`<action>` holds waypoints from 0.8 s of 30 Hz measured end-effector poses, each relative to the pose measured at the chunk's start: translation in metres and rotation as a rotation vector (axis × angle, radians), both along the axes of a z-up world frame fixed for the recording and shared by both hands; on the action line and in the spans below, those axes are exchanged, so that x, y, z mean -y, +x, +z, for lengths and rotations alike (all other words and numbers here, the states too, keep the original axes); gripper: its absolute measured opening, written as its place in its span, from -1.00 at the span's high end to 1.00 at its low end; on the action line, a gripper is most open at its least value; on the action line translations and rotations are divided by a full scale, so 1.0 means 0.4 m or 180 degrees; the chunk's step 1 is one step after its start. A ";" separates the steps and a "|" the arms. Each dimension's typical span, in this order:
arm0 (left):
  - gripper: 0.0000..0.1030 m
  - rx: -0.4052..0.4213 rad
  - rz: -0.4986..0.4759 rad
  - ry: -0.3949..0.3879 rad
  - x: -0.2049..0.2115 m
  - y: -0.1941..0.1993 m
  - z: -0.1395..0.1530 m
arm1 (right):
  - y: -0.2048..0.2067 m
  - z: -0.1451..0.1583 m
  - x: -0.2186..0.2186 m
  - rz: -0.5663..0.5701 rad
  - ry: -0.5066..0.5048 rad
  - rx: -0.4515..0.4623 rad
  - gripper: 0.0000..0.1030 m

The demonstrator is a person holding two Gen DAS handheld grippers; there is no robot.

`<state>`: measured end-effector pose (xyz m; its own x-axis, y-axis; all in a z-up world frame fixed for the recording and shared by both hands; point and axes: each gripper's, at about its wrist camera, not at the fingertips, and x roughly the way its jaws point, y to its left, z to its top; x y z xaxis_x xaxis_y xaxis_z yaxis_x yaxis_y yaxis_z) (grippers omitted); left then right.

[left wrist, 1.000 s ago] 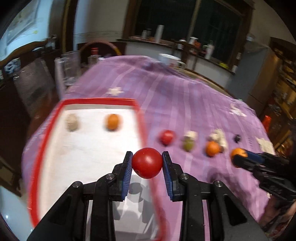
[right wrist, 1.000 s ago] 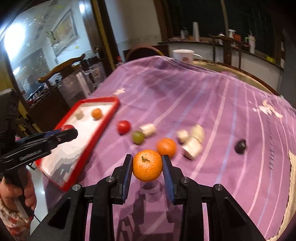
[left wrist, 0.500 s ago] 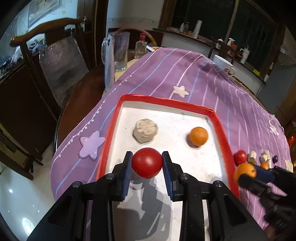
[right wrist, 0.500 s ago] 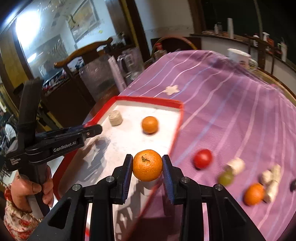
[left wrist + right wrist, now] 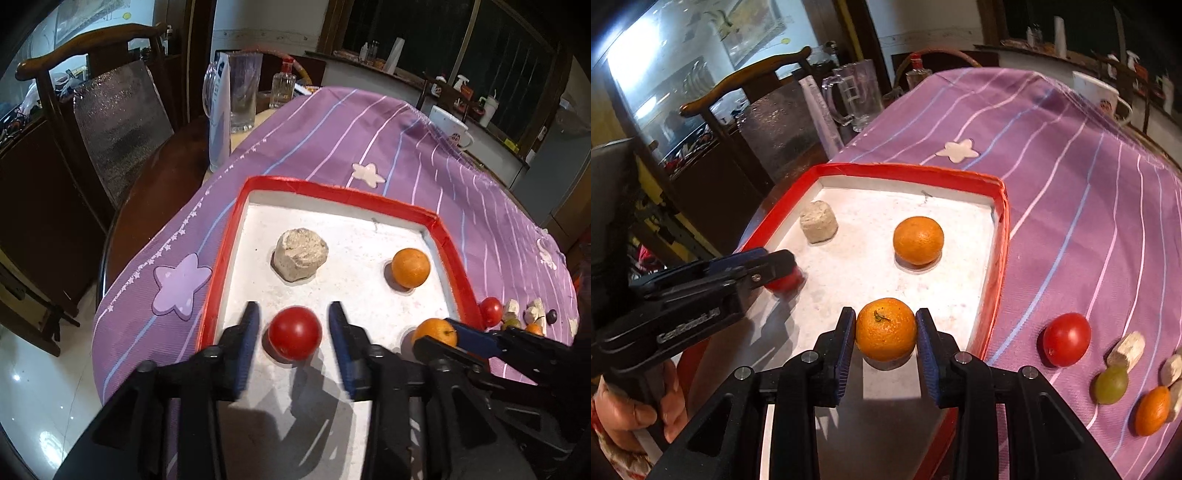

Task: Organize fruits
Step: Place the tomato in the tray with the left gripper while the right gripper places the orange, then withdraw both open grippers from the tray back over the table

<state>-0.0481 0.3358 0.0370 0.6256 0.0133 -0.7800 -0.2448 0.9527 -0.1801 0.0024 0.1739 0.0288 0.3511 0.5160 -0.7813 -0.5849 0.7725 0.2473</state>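
A white tray with a red rim point(image 5: 334, 194) point(image 5: 908, 171) lies on the purple cloth. In it sit a beige lump point(image 5: 300, 254) point(image 5: 818, 221) and an orange point(image 5: 410, 267) point(image 5: 918, 240). My left gripper point(image 5: 294, 338) is open, its pads apart on either side of a red tomato point(image 5: 294, 333) that rests on the tray floor. My right gripper point(image 5: 886, 334) is shut on an orange point(image 5: 886, 329) point(image 5: 434, 331) just above the tray's near right part. The left gripper also shows in the right wrist view point(image 5: 775, 267).
On the cloth right of the tray lie another tomato point(image 5: 1066, 339), a green fruit point(image 5: 1111, 384), an orange point(image 5: 1152, 410) and several beige pieces point(image 5: 1126, 349). A glass mug point(image 5: 242, 94), a bottle point(image 5: 282, 88), a white cup point(image 5: 450, 127) and a wooden chair point(image 5: 92, 96) stand beyond.
My left gripper has opened and let the tomato down onto the tray. My right gripper has carried its orange further over the tray, next to the left gripper.
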 end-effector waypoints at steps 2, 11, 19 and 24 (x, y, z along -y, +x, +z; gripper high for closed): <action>-0.06 0.0070 0.0010 -0.0003 0.001 -0.013 0.016 | 0.002 -0.003 0.003 -0.0010 0.0037 -0.0042 0.28; -0.33 0.0267 0.0204 -0.0070 0.020 -0.092 0.087 | -0.029 0.053 0.054 -0.0041 0.0267 0.0022 0.26; -0.51 0.0469 0.0154 0.0034 0.159 -0.209 0.138 | -0.089 0.108 0.208 -0.0291 0.0513 0.0068 0.25; -0.52 0.0519 0.0023 0.0154 0.288 -0.259 0.138 | -0.141 0.128 0.345 -0.0548 0.0605 0.0151 0.25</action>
